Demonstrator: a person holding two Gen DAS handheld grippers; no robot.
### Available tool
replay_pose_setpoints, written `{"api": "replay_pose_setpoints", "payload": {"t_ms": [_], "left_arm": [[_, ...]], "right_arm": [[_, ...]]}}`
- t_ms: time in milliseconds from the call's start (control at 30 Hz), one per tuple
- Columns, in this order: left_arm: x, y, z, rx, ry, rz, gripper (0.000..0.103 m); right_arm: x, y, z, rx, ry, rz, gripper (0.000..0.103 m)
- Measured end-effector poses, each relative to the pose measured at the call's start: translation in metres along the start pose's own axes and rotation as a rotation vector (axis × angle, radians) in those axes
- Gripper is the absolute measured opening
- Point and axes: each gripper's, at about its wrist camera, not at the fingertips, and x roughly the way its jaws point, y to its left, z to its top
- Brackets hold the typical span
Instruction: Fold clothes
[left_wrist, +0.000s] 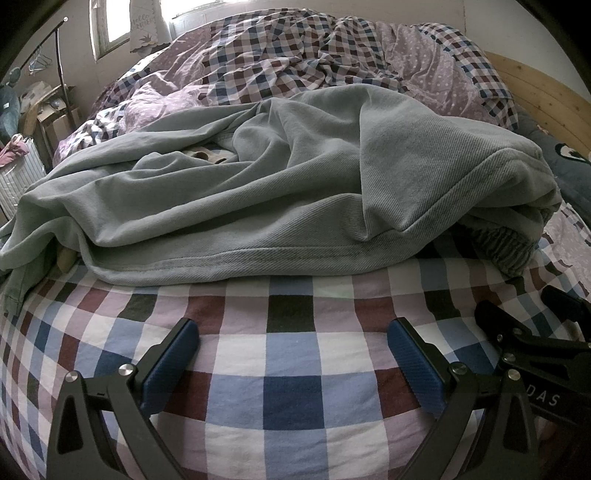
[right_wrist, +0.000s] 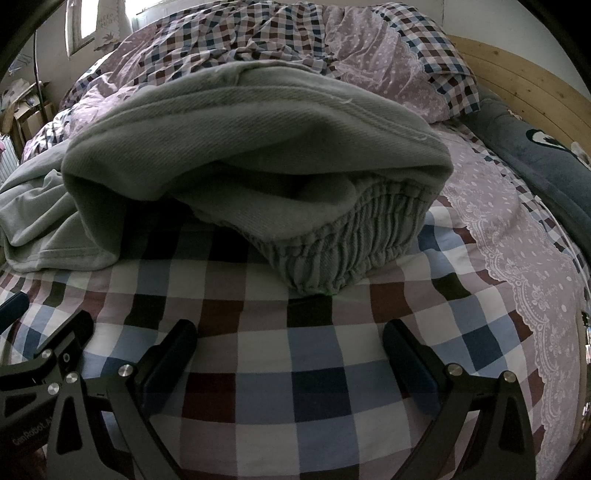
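I look down on a bed covered by a checked sheet in white, pale blue, navy and maroon squares; it fills the lower half of both wrist views. Toward twelve o'clock a rumpled checked duvet with a lilac dotted underside is heaped up, and a pale wooden headboard curves past at two o'clock.

The grey-green garment lies crumpled across the middle of the sheet, running from nine o'clock to three o'clock in my left view. It looks like a pair of sweatpants: in my right view its gathered elastic waistband sits dead centre, drooping toward six o'clock onto the sheet, with the fabric bulging in a dome above it.

My left gripper hangs over bare sheet at six o'clock, jaws spread as wide as they go, blue pads facing each other with nothing between them; the garment's hem lies beyond the fingertips, apart from them. My right gripper is likewise released and empty, fingers fully splayed over the checks, the waistband just past their tips at twelve o'clock, not touching. Each gripper shows at the edge of the other's view, side by side.
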Motion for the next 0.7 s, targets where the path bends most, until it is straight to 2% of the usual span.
{"api": "replay_pose_setpoints", "payload": {"t_ms": [200, 500, 600, 700], "left_arm": [[0.001, 0.004, 0.001, -0.003, 0.015, -0.02, 0.103], [-0.003, 0.016, 0.002, 0.004, 0.051, -0.124, 0.103], [-0.007, 0.025, 0.003, -0.032, 0.041, -0.175, 0.103], [-0.013, 0.039, 0.005, -0.114, 0.026, -0.25, 0.103]], "right_arm": [[0.002, -0.002, 0.004, 0.003, 0.007, 0.007, 0.103], [0.009, -0.013, 0.012, 0.013, 0.018, 0.041, 0.103], [0.009, -0.02, 0.014, 0.03, 0.011, 0.072, 0.103], [0.006, -0.038, 0.017, 0.084, -0.003, 0.144, 0.103]]}}
